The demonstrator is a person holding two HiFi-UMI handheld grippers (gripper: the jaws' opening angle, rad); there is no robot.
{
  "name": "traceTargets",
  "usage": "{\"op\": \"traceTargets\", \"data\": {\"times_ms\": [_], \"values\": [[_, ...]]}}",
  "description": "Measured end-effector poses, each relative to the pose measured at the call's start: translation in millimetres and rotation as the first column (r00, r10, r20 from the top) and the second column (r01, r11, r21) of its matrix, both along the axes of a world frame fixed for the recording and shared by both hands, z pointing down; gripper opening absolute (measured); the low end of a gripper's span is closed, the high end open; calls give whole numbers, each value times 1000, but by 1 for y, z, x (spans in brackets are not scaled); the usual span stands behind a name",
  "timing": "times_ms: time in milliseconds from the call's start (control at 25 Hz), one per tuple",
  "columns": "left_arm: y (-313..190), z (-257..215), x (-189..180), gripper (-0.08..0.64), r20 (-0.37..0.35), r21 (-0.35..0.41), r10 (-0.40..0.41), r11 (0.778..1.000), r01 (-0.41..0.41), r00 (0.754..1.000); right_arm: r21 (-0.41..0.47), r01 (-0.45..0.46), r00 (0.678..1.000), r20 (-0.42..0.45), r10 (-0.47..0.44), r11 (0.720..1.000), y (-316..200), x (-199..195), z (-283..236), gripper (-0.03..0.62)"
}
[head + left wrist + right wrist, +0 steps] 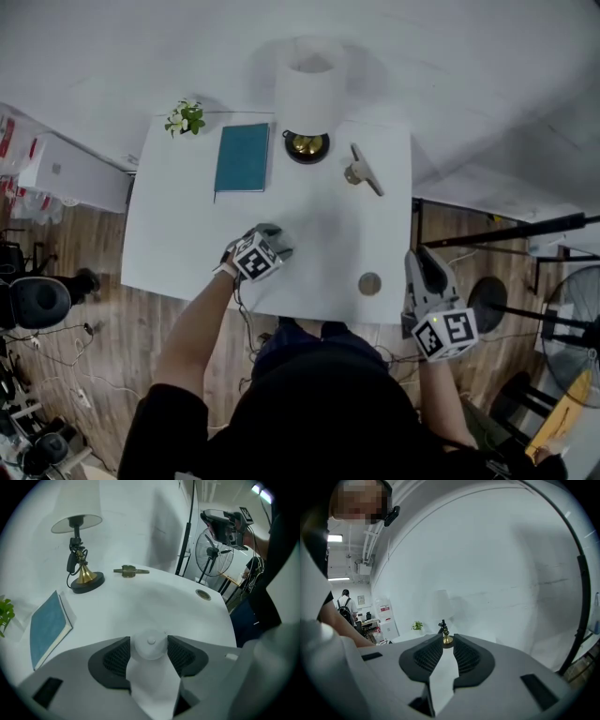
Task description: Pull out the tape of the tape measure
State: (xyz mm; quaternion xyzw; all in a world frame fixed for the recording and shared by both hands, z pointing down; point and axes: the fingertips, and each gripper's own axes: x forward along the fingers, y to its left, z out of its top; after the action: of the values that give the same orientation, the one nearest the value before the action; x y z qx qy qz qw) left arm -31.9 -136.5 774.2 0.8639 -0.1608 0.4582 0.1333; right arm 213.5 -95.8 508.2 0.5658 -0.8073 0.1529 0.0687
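A white round tape measure point(150, 645) with a small button in its middle sits between the dark pads of my left gripper point(149, 638), which is shut on it just above the white table point(159, 599). In the head view my left gripper point(278, 242) is over the table's front-middle part, and the tape measure is hidden under it. No pulled-out tape shows. My right gripper point(424, 259) hangs off the table's right front corner, pointing away from me. Its jaws point(447, 641) stand a narrow gap apart with nothing between them.
At the back of the table point(328, 239) stand a lamp point(308, 98), a teal book point(242, 157) and a small plant point(186, 118). A brass and grey object point(361, 172) lies back right, a round grommet point(369, 283) front right. Fans and stands point(525, 309) crowd the right.
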Motion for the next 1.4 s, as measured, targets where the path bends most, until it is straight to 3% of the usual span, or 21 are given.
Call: {"op": "traceTargets", "data": {"times_ms": [80, 320, 480, 680, 960, 1200, 1400], "values": [[2, -1, 1, 215, 8, 8, 7, 1000, -7, 1000, 1, -6, 1000, 6, 6, 1000, 1, 1, 0, 71], [5, -20, 3, 213, 24, 100, 22, 995, -24, 999, 14, -2, 1000, 12, 2, 1000, -4, -3, -7, 61], [-14, -63, -2, 213, -47, 187, -53, 980, 61, 997, 28, 23, 1000, 15, -24, 999, -14, -15, -12, 58], [-30, -133, -12, 213, -161, 294, -158, 934, 201, 974, 60, 74, 997, 16, -75, 995, -24, -37, -23, 58], [-41, -263, -11, 213, -331, 482, -143, 824, 297, 933, 118, 145, 989, -1, -146, 982, -41, -66, -48, 58], [-32, -363, -8, 213, -404, 625, -81, 703, 339, 911, 210, 213, 977, -42, -209, 954, -48, -94, -91, 61], [-22, -424, -4, 213, -398, 739, -29, 581, 340, 917, 320, 282, 956, -169, -238, 904, -52, -113, -144, 66]]}}
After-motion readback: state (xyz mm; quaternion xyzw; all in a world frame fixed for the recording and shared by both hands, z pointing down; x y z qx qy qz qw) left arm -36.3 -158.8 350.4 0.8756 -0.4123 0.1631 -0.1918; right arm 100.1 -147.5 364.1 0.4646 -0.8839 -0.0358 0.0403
